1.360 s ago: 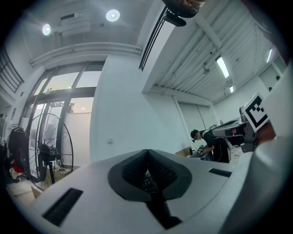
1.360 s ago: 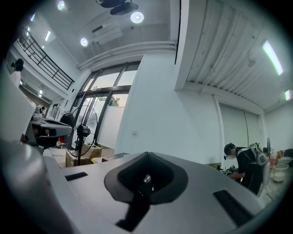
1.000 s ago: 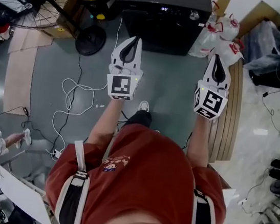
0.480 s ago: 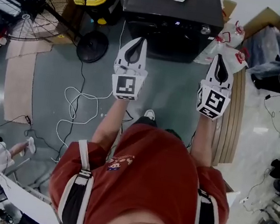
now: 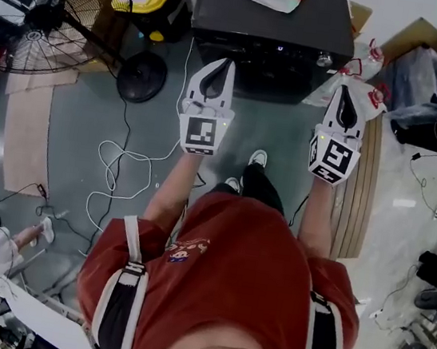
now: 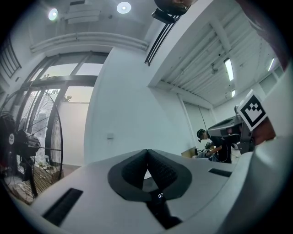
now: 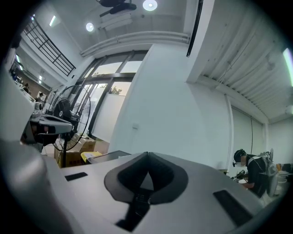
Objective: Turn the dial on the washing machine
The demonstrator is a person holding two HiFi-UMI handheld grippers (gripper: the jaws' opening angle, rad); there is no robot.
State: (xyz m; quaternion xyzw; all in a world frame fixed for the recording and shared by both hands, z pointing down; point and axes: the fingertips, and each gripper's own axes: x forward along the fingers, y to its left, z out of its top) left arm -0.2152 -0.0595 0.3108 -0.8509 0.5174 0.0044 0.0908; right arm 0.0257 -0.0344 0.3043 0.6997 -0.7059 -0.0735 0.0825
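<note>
Barely discernible: washing machine dial (image 5: 324, 60).

Open floor (image 5: 270, 124) before washing machine (image 5: 247, 28); fan (image 5: 43, 16) left; bags (image 5: 371, 90) right.

Washing machine (image 5: 224, 17) matt black; dial (image 5: 324, 60) apparently shiny metal.

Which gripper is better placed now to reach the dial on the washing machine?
Likely the right gripper. Its closed jaws point close beside the silver dial at the right end of the washing machine panel; the left gripper is farther off.
</note>
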